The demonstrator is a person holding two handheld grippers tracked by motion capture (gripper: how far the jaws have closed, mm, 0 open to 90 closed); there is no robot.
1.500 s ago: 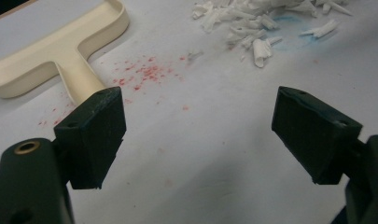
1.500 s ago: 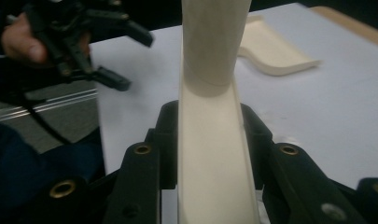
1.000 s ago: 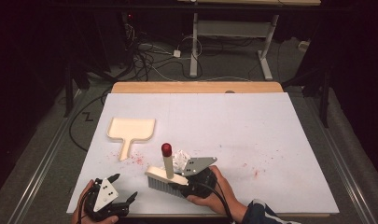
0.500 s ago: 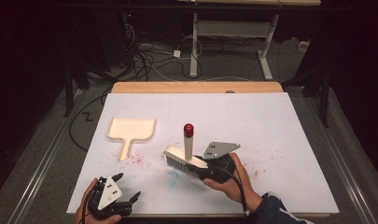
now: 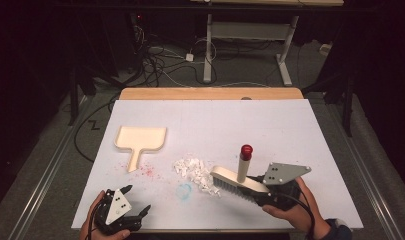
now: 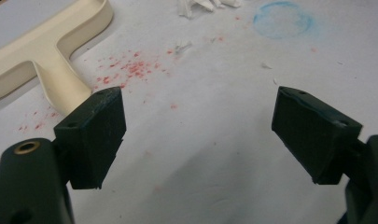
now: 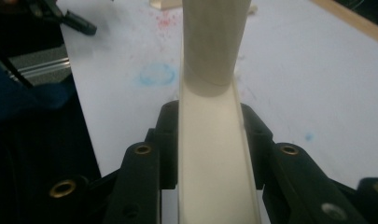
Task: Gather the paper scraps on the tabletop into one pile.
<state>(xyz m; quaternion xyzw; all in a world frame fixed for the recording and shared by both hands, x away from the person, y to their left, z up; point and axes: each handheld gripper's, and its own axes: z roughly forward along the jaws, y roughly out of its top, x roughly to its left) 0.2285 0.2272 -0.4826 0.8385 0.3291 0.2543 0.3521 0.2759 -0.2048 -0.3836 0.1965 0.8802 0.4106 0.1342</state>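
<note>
A cream hand brush (image 5: 238, 183) with a red-capped upright handle hangs over the white table cover, right of a small heap of white scraps (image 5: 192, 171). My right gripper (image 5: 262, 194) is shut on the brush's back end; in the right gripper view both jaws press the cream brush body (image 7: 213, 154). A cream dustpan (image 5: 139, 140) lies flat at the left, its handle toward me, and its edge (image 6: 46, 56) appears in the left gripper view. My left gripper (image 5: 138, 200) rests at the front left corner, open, with nothing between its pads (image 6: 95, 135).
Red speckles (image 5: 147, 171) and a blue chalk ring (image 5: 184, 190) mark the white cover (image 5: 290, 130) near the scraps. A wooden strip (image 5: 210, 93) borders the far edge. Cables and table legs stand on the floor beyond.
My right gripper carried the brush to the right and slightly up, away from the front centre, and the scrap heap it covered came into sight. The left gripper stayed put.
</note>
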